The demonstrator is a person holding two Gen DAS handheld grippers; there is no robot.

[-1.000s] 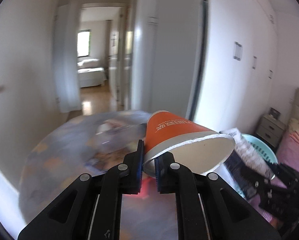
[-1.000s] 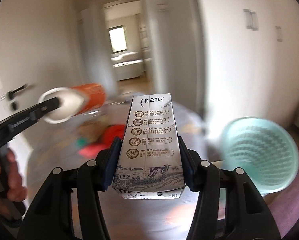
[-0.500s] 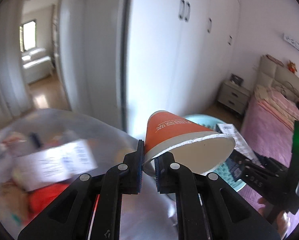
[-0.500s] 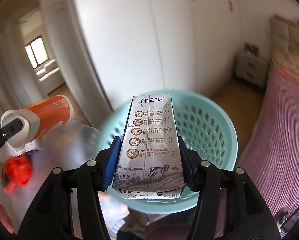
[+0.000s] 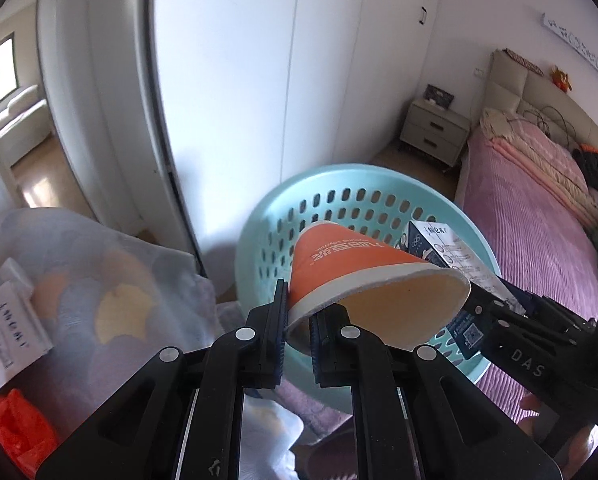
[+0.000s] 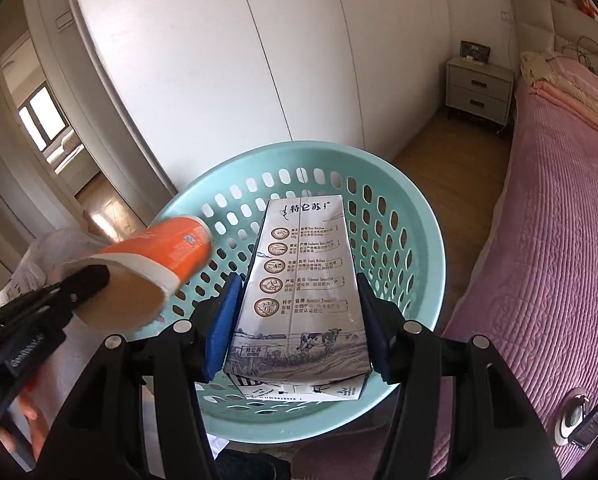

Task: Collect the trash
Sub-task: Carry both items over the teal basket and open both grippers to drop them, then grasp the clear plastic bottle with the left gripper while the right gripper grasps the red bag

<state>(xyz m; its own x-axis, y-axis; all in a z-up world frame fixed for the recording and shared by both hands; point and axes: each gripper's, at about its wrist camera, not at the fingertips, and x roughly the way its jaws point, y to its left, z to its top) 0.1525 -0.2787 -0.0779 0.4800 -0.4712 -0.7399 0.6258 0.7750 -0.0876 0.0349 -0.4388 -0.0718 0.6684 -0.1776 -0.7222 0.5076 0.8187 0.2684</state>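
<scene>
Both grippers hold trash above the teal basket [image 6: 419,216].

The left gripper [image 5: 297,312] pinches the orange cup's [image 5: 351,264] rim; the right gripper [image 6: 299,312] clamps the milk carton [image 6: 303,288]. The basket looks empty, wardrobe [image 6: 259,60] beyond, bed [image 6: 547,240] right.

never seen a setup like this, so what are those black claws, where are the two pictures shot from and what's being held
No robot here: a person holds a two-finger gripper in each hand, and each one carries a camera that looks forward along its fingers. So there is one picture per hand.

The left gripper pinches the rim of an orange paper cup; the left jaws are just starting to open, the rim still between them. The right gripper clamps a milk carton by its sides. Both are held over a light blue basket with holes in its wall, where the trash seems meant to go. To the right is a pink bed.
</scene>
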